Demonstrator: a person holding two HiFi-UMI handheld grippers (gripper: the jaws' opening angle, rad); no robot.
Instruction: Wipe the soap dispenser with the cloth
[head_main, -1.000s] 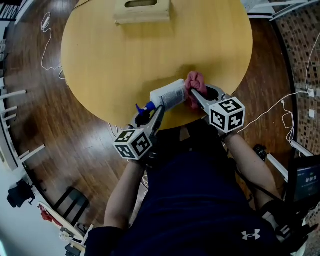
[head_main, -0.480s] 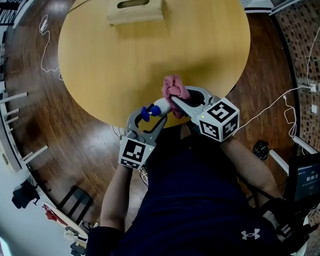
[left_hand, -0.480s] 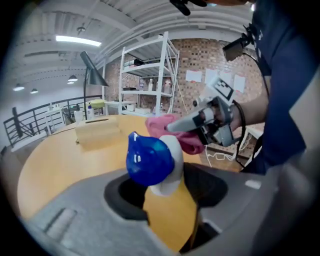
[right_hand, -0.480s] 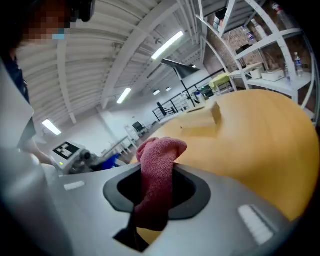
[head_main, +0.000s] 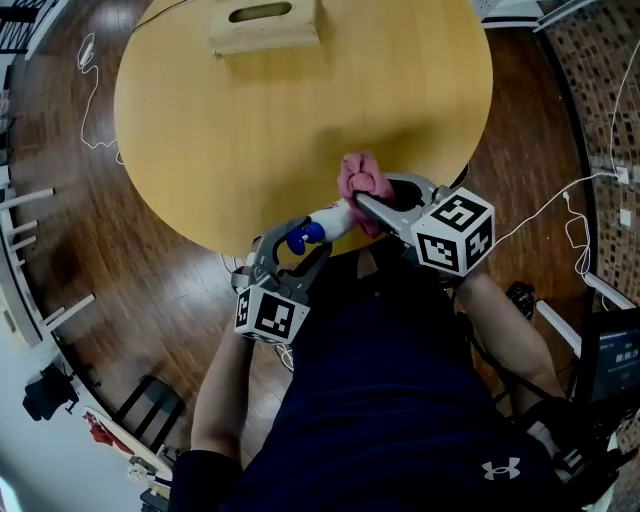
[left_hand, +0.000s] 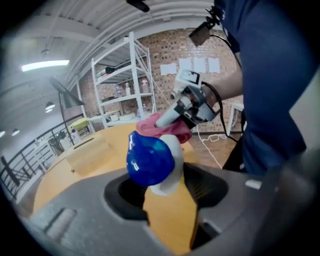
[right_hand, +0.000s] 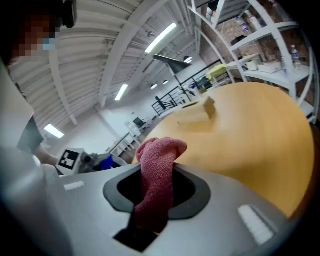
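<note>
**Cloth against the held dispenser**

Head view: the left gripper (head_main: 298, 243) is clamped on the neck of the soap dispenser (head_main: 333, 218), which is held nearly level over the near edge of the round table (head_main: 250, 130). The right gripper (head_main: 368, 205) pinches the pink cloth (head_main: 362, 185) against the bottle's far end.

Left gripper view: the jaws grip narrowly just below the blue pump head (left_hand: 149, 159), with the cloth behind it.

Right gripper view: the cloth (right_hand: 155, 180) hangs bunched between closed jaws.

I see a round yellow tabletop (head_main: 220, 120) bearing a slotted wooden box (head_main: 262, 24) at its far edge, dark plank floor (head_main: 90, 260) around it, white shelving (left_hand: 125, 99) beyond.
</note>
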